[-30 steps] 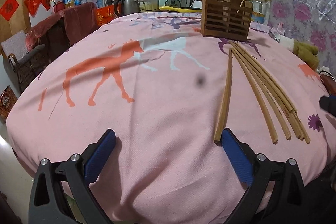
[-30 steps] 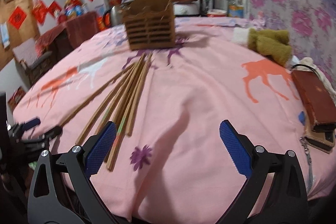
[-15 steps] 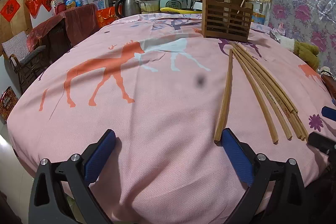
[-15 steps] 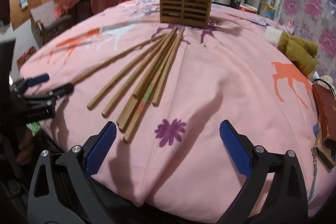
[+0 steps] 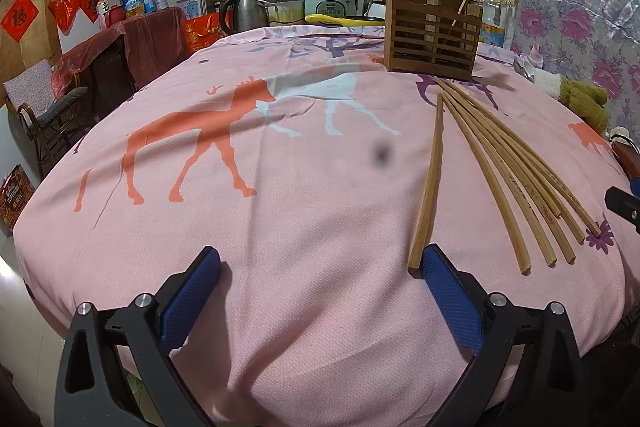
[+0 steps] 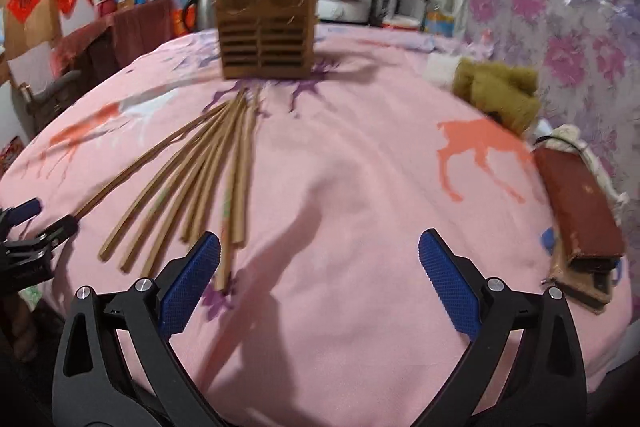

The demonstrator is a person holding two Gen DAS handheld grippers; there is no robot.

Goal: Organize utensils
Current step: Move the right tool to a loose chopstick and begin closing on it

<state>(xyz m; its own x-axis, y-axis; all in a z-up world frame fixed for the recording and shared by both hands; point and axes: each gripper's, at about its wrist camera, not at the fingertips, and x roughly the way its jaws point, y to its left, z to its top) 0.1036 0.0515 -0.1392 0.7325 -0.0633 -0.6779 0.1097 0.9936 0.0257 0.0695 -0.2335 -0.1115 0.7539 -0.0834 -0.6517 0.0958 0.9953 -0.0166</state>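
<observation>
Nearest: left gripper [image 5: 320,263] with jaws spread wide, gripping nothing, right pad just beside the near end of a lone chopstick [image 5: 430,179] at 1 o'clock. Right gripper [image 6: 319,247] likewise wide and unloaded, fanned chopsticks [image 6: 192,183] at 10 o'clock. Farther out: wooden holder [image 5: 433,27] upright at 12 o'clock on the bench [image 5: 224,235], two sticks already inside. Judged early: most chopsticks left loose, none picked up yet.
</observation>
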